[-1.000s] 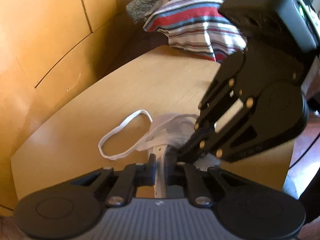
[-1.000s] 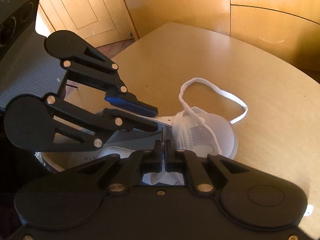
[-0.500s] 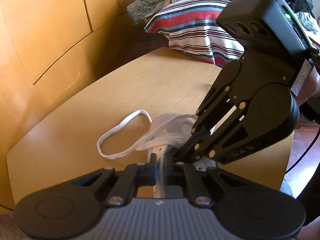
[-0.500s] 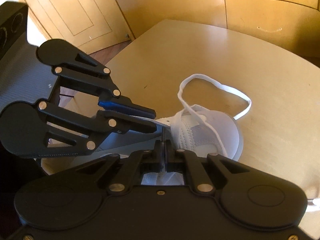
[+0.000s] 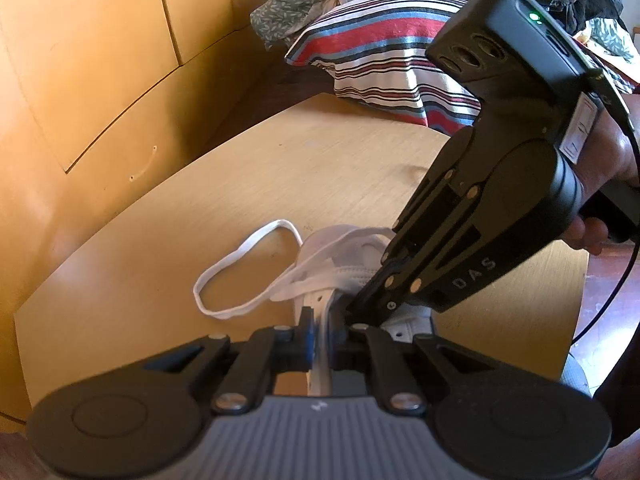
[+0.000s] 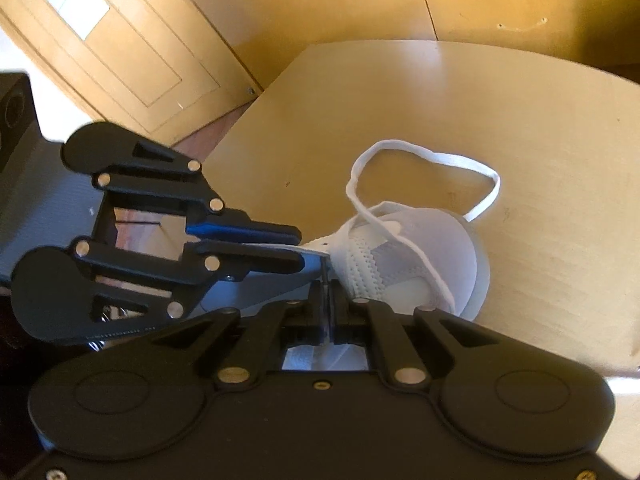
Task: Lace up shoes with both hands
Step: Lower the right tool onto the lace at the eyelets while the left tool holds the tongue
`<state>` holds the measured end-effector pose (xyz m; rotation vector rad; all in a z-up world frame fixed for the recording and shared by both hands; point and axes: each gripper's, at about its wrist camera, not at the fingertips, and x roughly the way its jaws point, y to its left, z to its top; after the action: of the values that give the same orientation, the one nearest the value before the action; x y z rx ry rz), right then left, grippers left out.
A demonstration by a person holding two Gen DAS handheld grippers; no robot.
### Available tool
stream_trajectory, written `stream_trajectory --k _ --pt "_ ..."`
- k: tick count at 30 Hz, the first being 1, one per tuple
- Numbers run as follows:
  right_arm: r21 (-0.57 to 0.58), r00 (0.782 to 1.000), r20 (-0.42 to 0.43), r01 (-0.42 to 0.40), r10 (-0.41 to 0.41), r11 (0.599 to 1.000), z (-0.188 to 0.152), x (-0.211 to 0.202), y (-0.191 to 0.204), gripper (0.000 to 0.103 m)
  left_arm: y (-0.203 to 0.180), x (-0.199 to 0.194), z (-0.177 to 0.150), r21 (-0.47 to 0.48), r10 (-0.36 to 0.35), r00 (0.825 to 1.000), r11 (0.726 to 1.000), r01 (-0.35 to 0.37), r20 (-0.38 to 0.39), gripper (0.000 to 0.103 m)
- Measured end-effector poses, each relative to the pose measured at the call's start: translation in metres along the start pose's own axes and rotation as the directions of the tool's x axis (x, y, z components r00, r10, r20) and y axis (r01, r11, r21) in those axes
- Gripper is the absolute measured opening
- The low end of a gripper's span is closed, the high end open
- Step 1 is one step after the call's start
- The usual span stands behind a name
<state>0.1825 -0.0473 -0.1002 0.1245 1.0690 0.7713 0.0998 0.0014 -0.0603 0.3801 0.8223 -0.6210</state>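
A white sneaker [image 6: 420, 256] lies on the wooden table [image 6: 520, 100], toe pointing away. Its white lace [image 6: 424, 160] loops out over the tabletop and crosses back over the shoe. My left gripper [image 5: 320, 336] is shut on the shoe's white eyelet flap [image 5: 316, 300]; in the right wrist view the left gripper [image 6: 298, 246] comes in from the left. My right gripper [image 6: 326, 300] is shut, with a thin lace tip [image 6: 322, 268] standing between its pads right at the flap. In the left wrist view the right gripper [image 5: 354, 310] slants down from the right, held by a hand [image 5: 616, 160].
The table's edges run close on the left and near sides. Wooden wall panels [image 5: 80, 60] stand behind it, and a door [image 6: 100, 40] is at the left. A striped blanket [image 5: 380, 52] lies on a bed beyond the table. A black cable [image 5: 612, 292] hangs at the right.
The right gripper has rolled about its own axis while staying at the eyelet flap, and the hand holding it has come into view. The left gripper, shoe and lace loop have not moved.
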Motion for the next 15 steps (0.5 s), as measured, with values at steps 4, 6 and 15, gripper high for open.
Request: stream_trajectory --k 4,6,15 --pt "-0.003 1.0 0.0 -0.001 0.001 1.0 0.001 0.0 0.001 0.003 0.0 0.0 0.0 0.001 -0.001 1.0 1.0 0.001 -0.001 0.007" --pt "0.005 1.0 0.0 -0.005 0.005 1.0 0.001 0.0 0.0 0.003 0.0 0.0 0.0 0.002 -0.001 1.0 1.0 0.001 -0.001 0.007" --pt "0.087 0.998 0.017 -0.066 0.065 0.994 -0.001 -0.004 -0.015 0.003 0.0 0.0 0.0 0.007 -0.001 1.0 1.0 0.001 -0.001 0.007"
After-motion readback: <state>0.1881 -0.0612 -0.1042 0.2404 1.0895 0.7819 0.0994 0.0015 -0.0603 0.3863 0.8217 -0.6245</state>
